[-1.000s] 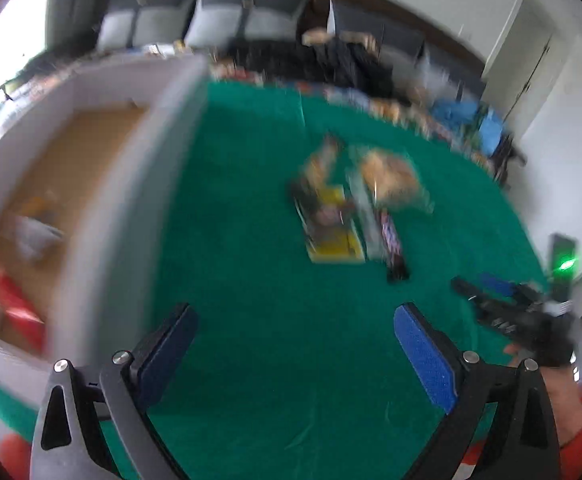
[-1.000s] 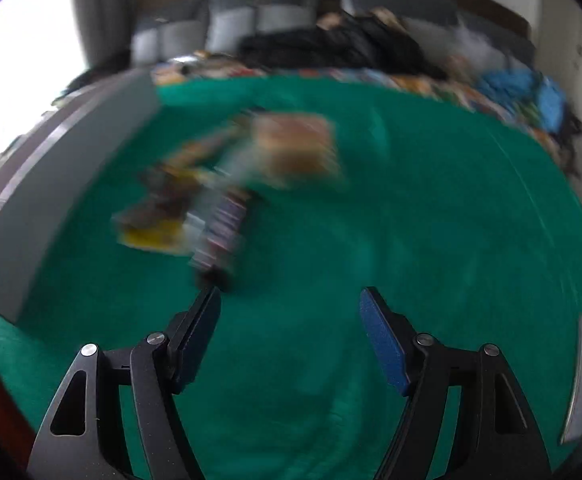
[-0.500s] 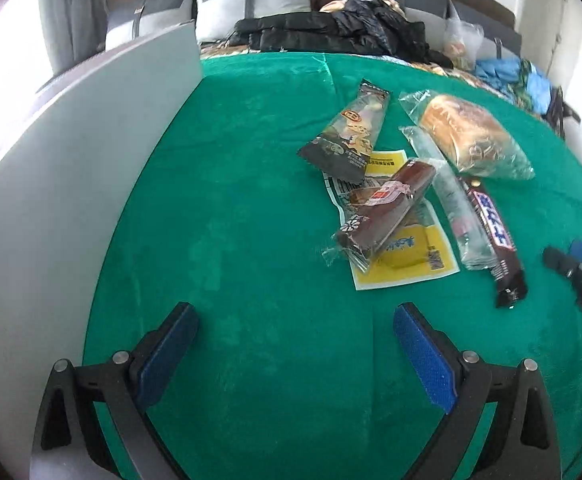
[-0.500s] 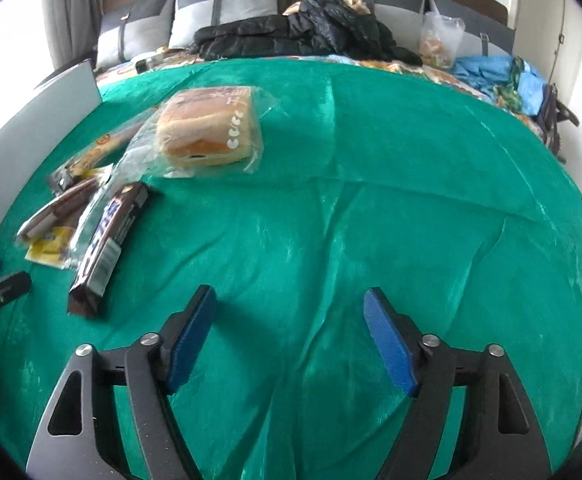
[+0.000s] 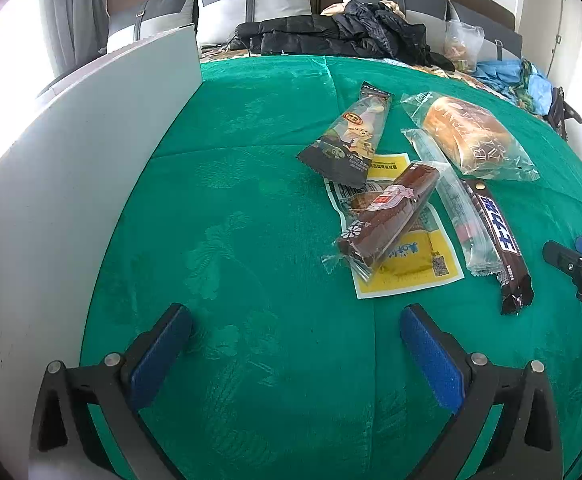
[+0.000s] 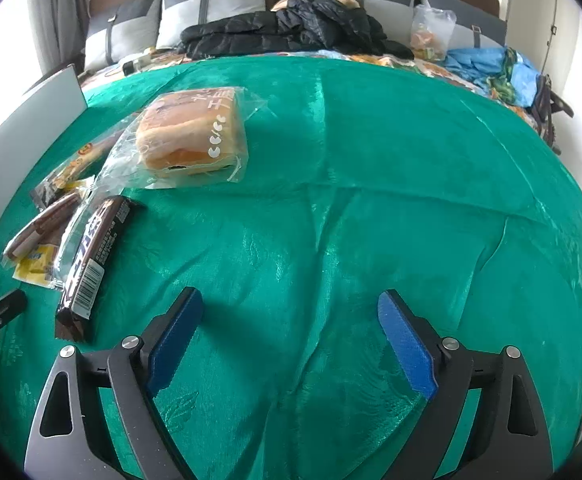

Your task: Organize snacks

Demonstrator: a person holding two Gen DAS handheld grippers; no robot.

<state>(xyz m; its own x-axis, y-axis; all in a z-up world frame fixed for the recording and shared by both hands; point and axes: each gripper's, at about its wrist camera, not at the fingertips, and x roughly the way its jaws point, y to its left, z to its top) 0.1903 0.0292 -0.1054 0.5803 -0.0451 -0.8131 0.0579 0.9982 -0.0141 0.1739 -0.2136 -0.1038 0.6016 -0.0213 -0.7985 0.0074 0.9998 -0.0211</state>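
Snacks lie in a loose pile on the green cloth [image 5: 251, 240]. In the left wrist view I see a dark cartoon-printed packet [image 5: 349, 136], a brown cake roll in clear wrap [image 5: 387, 212] lying on a yellow flat packet [image 5: 411, 268], a clear narrow packet [image 5: 459, 208], a dark chocolate bar [image 5: 499, 236] and a bagged bread loaf [image 5: 471, 136]. My left gripper [image 5: 295, 328] hangs over bare cloth short of the pile, jaws opening, nothing between them. In the right wrist view the bread [image 6: 191, 136] and chocolate bar [image 6: 91, 256] lie to the left of my right gripper [image 6: 291, 320], whose jaws are opening and empty.
A white box wall [image 5: 71, 200] rises along the left edge of the cloth. A bed with grey pillows [image 6: 207, 16], a black jacket [image 6: 291, 24] and a bag of items lies behind. The right gripper's tip [image 5: 571, 264] shows at the left view's right edge.
Both views went from blurred to sharp as the grippers dropped closer to the cloth and settled. The left view swung off the box interior onto the snack pile. The right jaws stand wider.
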